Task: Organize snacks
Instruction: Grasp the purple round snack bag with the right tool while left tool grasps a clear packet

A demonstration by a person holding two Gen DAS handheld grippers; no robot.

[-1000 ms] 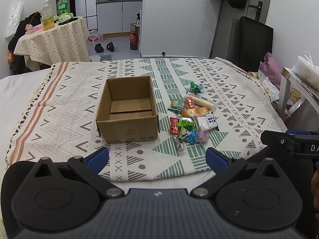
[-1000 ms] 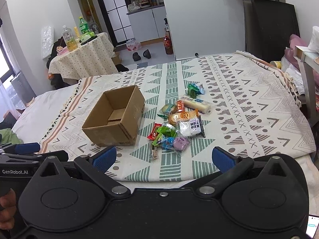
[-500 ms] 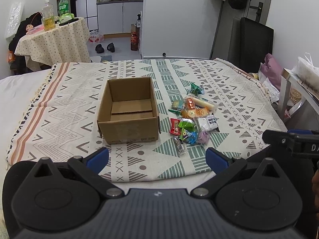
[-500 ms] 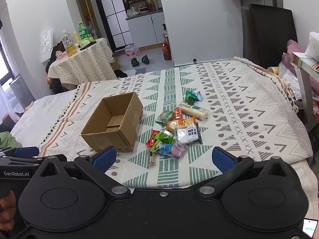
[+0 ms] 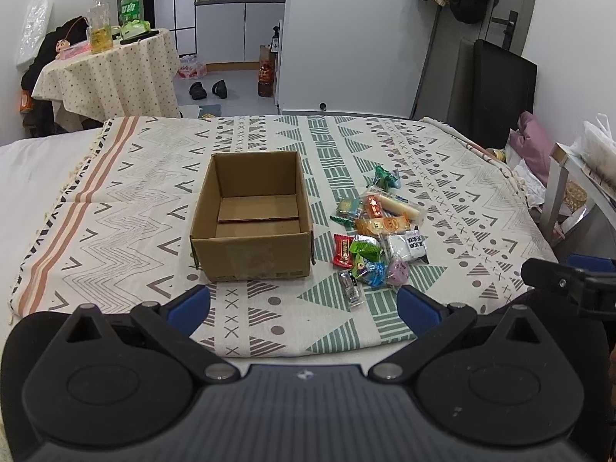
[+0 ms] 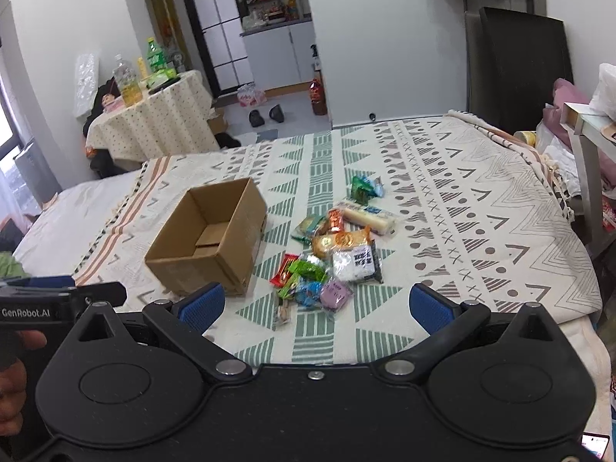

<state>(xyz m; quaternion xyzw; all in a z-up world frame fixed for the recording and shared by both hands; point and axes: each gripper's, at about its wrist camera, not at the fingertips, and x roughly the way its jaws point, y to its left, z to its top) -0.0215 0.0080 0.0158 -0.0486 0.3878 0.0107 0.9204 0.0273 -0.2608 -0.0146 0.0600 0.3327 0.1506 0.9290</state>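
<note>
- Both my grippers crept closer to the bed's near edge; box and snacks unmoved.
- Left gripper (image 5: 304, 310) and right gripper (image 6: 315, 306) jaws wide, empty.
- Snack pile (image 5: 375, 238) ahead of both jaws, right of cardboard box (image 5: 252, 219), mid-blanket (image 5: 134, 192).

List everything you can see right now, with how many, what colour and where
cardboard box: one, brown, open and empty, on the patterned blanket
snack packets: a dozen or so, mixed colours, heaped beside the box
long white packet: one, far side of heap
purple packet: one, near edge of heap
round table: one, spotted cream cloth, far corner
bottles: two, green and clear, on that table
slippers: one pair, black, on the floor
left gripper: open, empty
right gripper: open, empty
</note>
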